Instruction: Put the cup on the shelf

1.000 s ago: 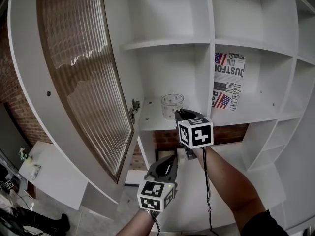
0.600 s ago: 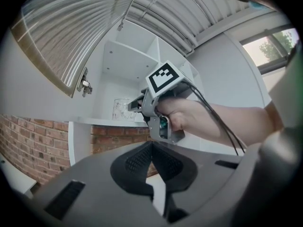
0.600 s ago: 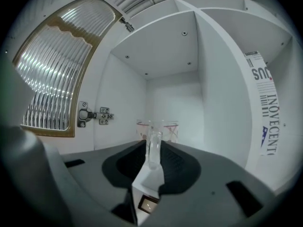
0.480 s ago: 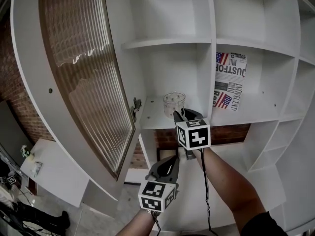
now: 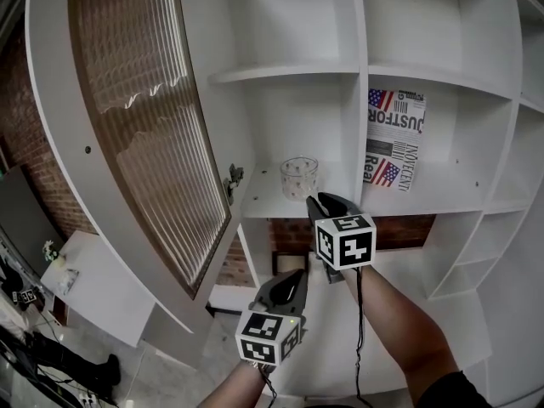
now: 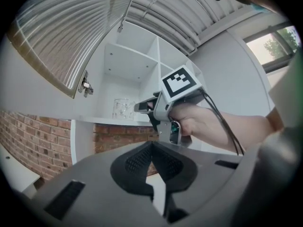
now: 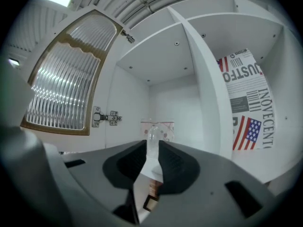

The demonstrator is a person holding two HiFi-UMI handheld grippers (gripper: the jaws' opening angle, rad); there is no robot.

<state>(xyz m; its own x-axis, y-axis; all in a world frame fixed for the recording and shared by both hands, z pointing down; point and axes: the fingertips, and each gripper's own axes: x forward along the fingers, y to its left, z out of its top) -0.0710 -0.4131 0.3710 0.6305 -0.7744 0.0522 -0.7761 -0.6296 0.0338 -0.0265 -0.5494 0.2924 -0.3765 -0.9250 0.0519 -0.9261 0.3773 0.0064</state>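
A clear glass cup with small dots stands upright on the white shelf in the middle compartment. My right gripper points level at it from just in front of the shelf edge, a little to its right. Its jaws are open and have just narrowed slightly; nothing is between them. In the right gripper view the cup shows beyond the gap of the right gripper. My left gripper hangs lower, below the shelf, shut and empty. The left gripper view shows the cup and the right gripper near it.
A tall ribbed-glass cabinet door stands swung open at the left, its hinge beside the cup's compartment. A flag-printed poster leans in the compartment to the right. Brick wall shows below the shelf.
The right gripper has drawn back a little from the cup, which now stands free on the shelf. The left gripper has stayed where it was.
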